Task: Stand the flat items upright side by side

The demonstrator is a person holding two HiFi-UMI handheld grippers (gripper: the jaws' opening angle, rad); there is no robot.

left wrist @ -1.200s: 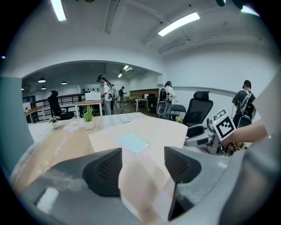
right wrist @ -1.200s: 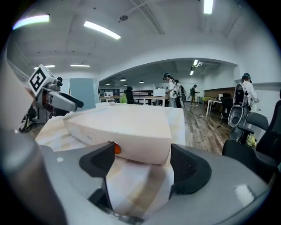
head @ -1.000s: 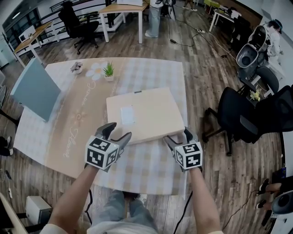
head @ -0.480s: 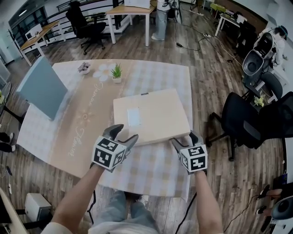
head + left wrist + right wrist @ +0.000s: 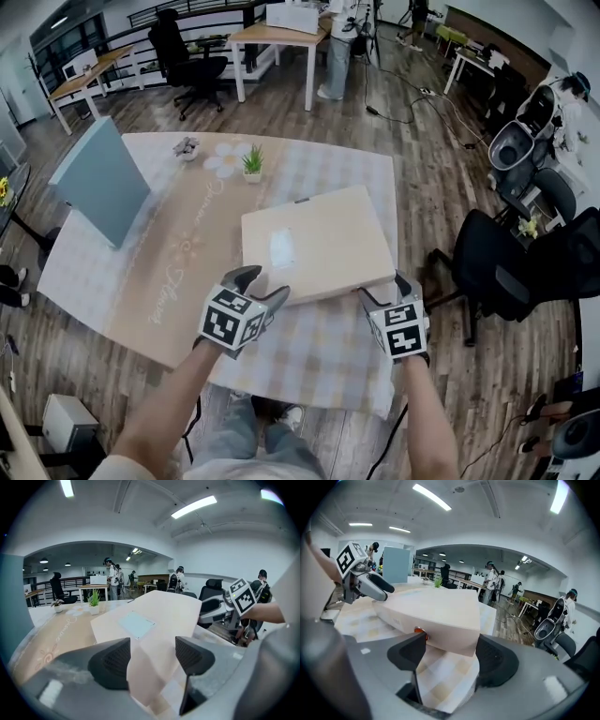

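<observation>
Step in hand: I judge this as the start of tipping the box (image 5: 323,239) up off the table (image 5: 309,361), with a gripper at each near corner.
Doing it well: I want both near corners to rise together, with the far edge staying down as the pivot. The left side needs a firm bite before I lift further, or the box could twist out of the right grip.
Right gripper (image 5: 384,286), 5 o'clock: its jaws have just been closing and stand wide. The near right corner of the box is between them, and both pads look pressed against it.
Left gripper (image 5: 262,284), 7 o'clock: its jaws are spread. The near left corner pokes in between them, with a gap showing at one pad, so there is no grip.
Box, centre: it lies flat or nearly flat on the checked cloth, and I can't tell if the right corner is off the cloth.
Plant (image 5: 252,164), 12 o'clock: it sits just beyond the box, in the tipping path.
Blue-grey panel (image 5: 98,178), 10 o'clock: it already stands on edge, well apart from the box.
</observation>
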